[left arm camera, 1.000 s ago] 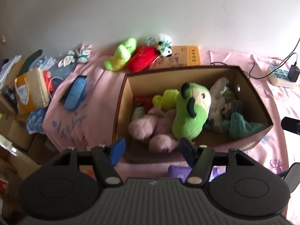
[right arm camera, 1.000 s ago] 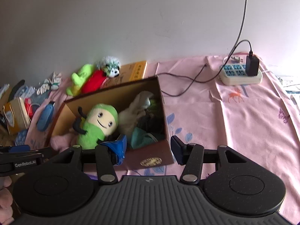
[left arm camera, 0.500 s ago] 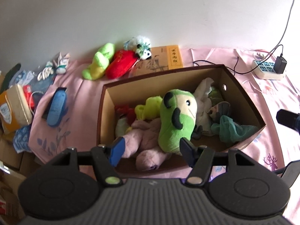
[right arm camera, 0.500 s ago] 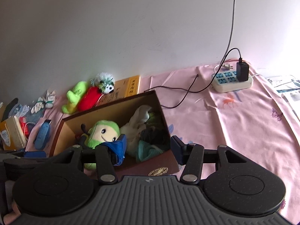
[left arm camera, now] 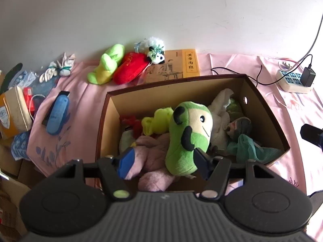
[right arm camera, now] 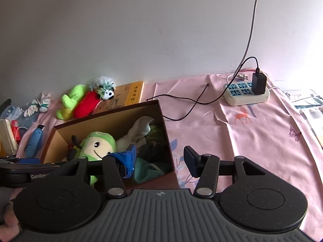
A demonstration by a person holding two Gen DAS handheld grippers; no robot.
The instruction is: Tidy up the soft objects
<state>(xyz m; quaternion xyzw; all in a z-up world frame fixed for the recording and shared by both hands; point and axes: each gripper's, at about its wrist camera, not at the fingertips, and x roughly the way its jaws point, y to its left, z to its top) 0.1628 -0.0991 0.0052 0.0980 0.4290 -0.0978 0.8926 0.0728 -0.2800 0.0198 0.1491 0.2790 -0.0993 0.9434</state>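
A brown cardboard box (left arm camera: 177, 84) (right arm camera: 165, 125) on the pink cloth holds several soft toys: a big green plush (left arm camera: 187, 135) (right arm camera: 97, 143), a pink plush (left arm camera: 153, 157), a white one (left arm camera: 220, 109) and teal cloth (left arm camera: 248, 147). Behind the box lie a lime plush (left arm camera: 107, 64) (right arm camera: 70, 100), a red plush (left arm camera: 131, 68) (right arm camera: 86, 104) and a small panda (left arm camera: 157, 54) (right arm camera: 107, 92). My left gripper (left arm camera: 163, 161) is open and empty above the box's near side. My right gripper (right arm camera: 159, 159) is open and empty over the box's right wall.
A yellow book (left arm camera: 177, 64) lies behind the box. A blue object (left arm camera: 57, 113) and clutter (left arm camera: 14, 109) sit at the left. A power strip (right arm camera: 246, 94) with a charger and black cable (right arm camera: 187, 102) lies on the cloth at the right.
Both grippers have risen and pulled back from the box, so more of the wall and cloth shows. Both stay open. The toys have not moved.
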